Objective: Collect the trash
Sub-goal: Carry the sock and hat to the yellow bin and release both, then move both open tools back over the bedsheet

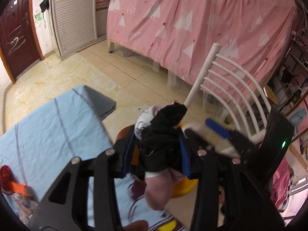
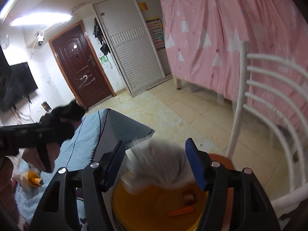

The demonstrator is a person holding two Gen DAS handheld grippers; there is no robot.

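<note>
The curtain [image 1: 192,28] is pink with white trees and small dark stars. The tablecloth [image 1: 48,127] is pale blue, crossed by thin darker lines. The chair [image 1: 236,88] is white. The door [image 2: 80,71] is dark red-brown with pale scrawls. The floor [image 2: 182,113] is cream tile with yellowish marbling. The bin [image 2: 154,209] is yellow (an orange strip [image 2: 181,211] lies inside). The tissue [image 2: 159,167] above it is white. The bundle [image 1: 163,144] is black cloth with white and pink parts. Both grippers are black with blue pads [image 2: 196,165]. A red item [image 1: 5,179] sits by an orange tag [image 1: 20,189].
</note>
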